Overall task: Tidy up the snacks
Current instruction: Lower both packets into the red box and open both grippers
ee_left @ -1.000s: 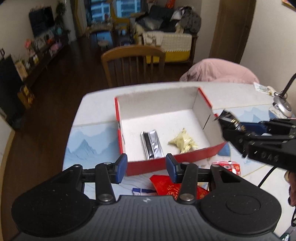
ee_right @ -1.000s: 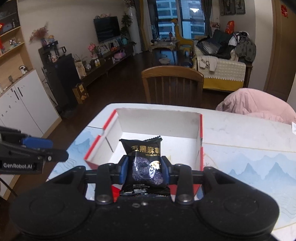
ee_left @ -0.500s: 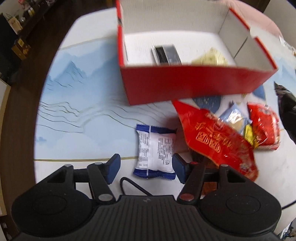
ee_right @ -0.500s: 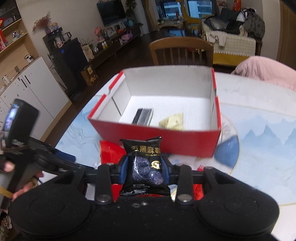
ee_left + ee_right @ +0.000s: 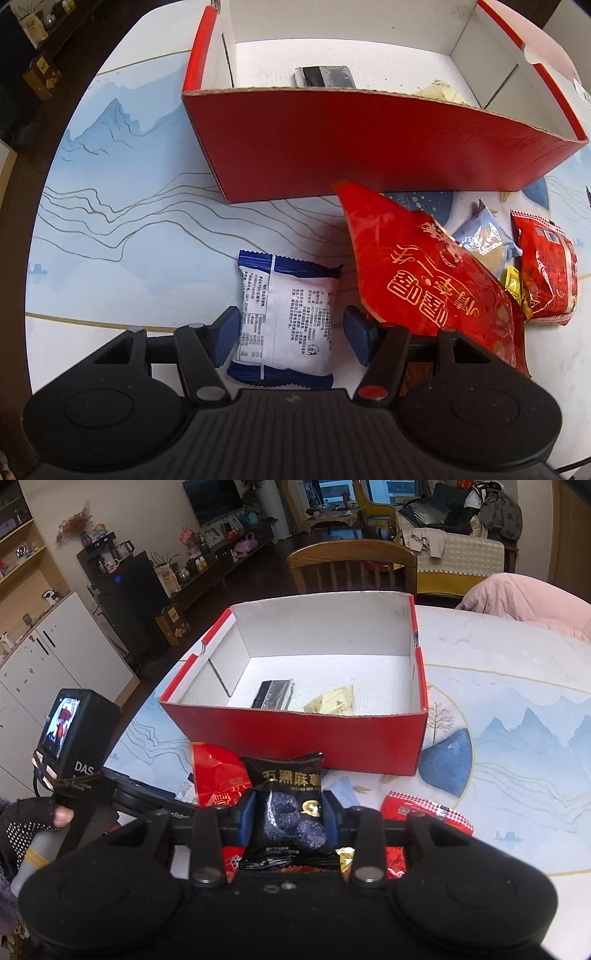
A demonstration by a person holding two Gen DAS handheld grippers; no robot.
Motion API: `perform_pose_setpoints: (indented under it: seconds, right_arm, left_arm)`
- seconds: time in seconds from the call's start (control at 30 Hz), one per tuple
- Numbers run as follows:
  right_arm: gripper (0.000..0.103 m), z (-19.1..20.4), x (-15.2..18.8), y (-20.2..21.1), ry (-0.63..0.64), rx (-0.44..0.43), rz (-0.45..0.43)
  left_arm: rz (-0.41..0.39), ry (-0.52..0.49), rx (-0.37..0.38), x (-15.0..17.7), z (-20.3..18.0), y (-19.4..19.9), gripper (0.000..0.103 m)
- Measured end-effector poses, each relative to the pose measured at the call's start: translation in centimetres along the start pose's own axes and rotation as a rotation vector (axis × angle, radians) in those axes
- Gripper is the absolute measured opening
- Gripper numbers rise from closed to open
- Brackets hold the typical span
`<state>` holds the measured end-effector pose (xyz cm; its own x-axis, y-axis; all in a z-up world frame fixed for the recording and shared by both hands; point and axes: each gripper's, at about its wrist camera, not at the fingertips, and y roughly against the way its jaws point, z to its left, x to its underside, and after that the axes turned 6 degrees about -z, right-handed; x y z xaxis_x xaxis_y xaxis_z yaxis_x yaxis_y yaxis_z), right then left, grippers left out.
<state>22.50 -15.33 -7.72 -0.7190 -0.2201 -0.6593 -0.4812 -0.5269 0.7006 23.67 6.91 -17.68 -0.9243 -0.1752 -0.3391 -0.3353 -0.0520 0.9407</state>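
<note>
since a second ago our left tool (image 5: 290, 334) has dropped from above the red cardboard box (image 5: 369, 147) to the worktop (image 5: 129, 236). from the left wrist, its jaws stand released on either side of a blue-and-white snack packet (image 5: 286, 317), pads not pressing it. a big red pouch (image 5: 432, 280) lies just right of it, with smaller packets beyond. from the right wrist, our right tool (image 5: 290, 821) is clenched on a black sesame snack packet (image 5: 286, 805), held before the box (image 5: 314, 734), where a silver bar (image 5: 273, 694) and a yellow packet (image 5: 332, 701) lie inside.
</note>
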Motion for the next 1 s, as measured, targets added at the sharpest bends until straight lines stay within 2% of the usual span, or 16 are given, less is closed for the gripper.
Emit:
perform_pose_setpoints:
  seconds: [0.3, 0.43, 0.6, 0.8, 1.0]
  right_arm:
    - [0.036, 0.0, -0.3, -0.2, 0.002, -0.003, 0.0]
    - [0.036, 0.0, -0.3, -0.2, -0.003, -0.002, 0.002]
    - [0.036, 0.0, -0.4, -0.1, -0.006, 0.001, 0.003]
    - [0.036, 0.0, -1.1, 0.7, -0.013, -0.002, -0.026]
    - [0.036, 0.5, -3.2, 2.1, -0.004, -0.003, -0.081]
  left_arm:
    - [-0.002, 0.026, -0.014, 0.1, 0.4, -0.7, 0.06]
    - [-0.015, 0.02, -0.031, 0.2, 0.2, -0.5, 0.049]
    - [-0.027, 0.07, -0.03, 0.4, 1.1, 0.3, 0.048]
    - [-0.102, 0.114, 0.019, 0.2, 2.3, 4.9, 0.048]
    - [-0.217, 0.167, 0.065, -2.0, 3.6, 11.2, 0.048]
